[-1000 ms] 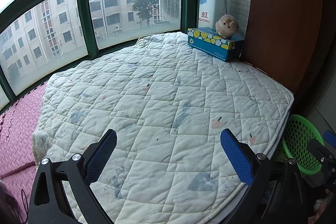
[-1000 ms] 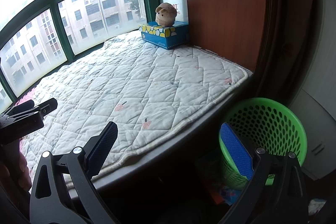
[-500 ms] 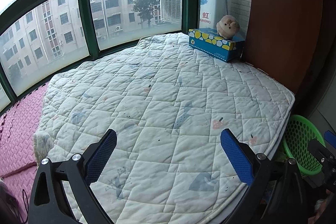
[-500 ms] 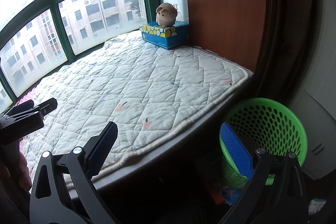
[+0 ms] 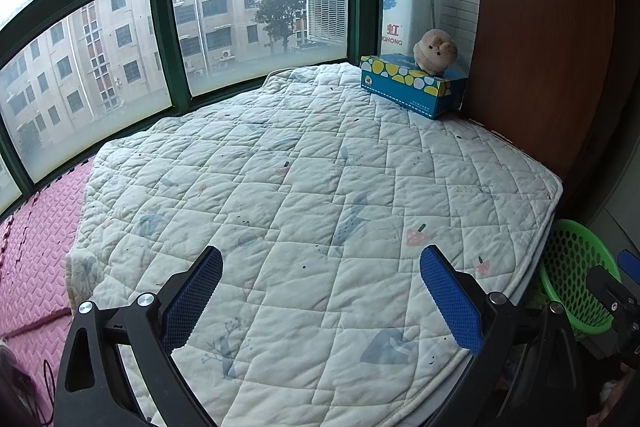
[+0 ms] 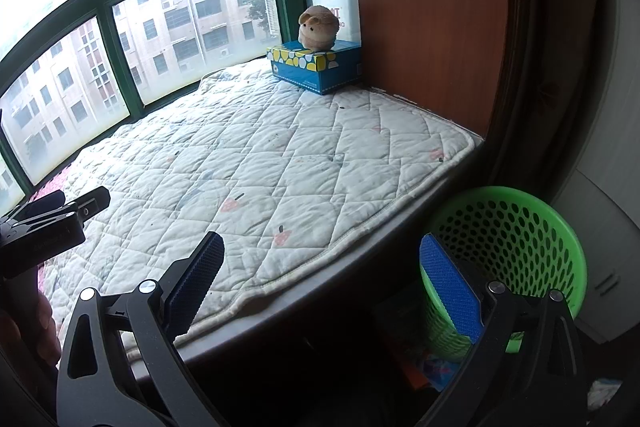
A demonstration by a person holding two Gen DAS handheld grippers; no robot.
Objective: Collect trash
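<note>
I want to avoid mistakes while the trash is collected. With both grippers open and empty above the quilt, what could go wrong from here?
1. The tissue box and plush toy on it might be grabbed as trash; neither looks like it.
2. The green basket stands below the quilt's edge, so a drop from there could miss it.

Quilted cloth mattress pad (image 5: 320, 187); perforated glossy plastic basket (image 6: 520, 227); wood-grain panel (image 6: 432, 7)
</note>
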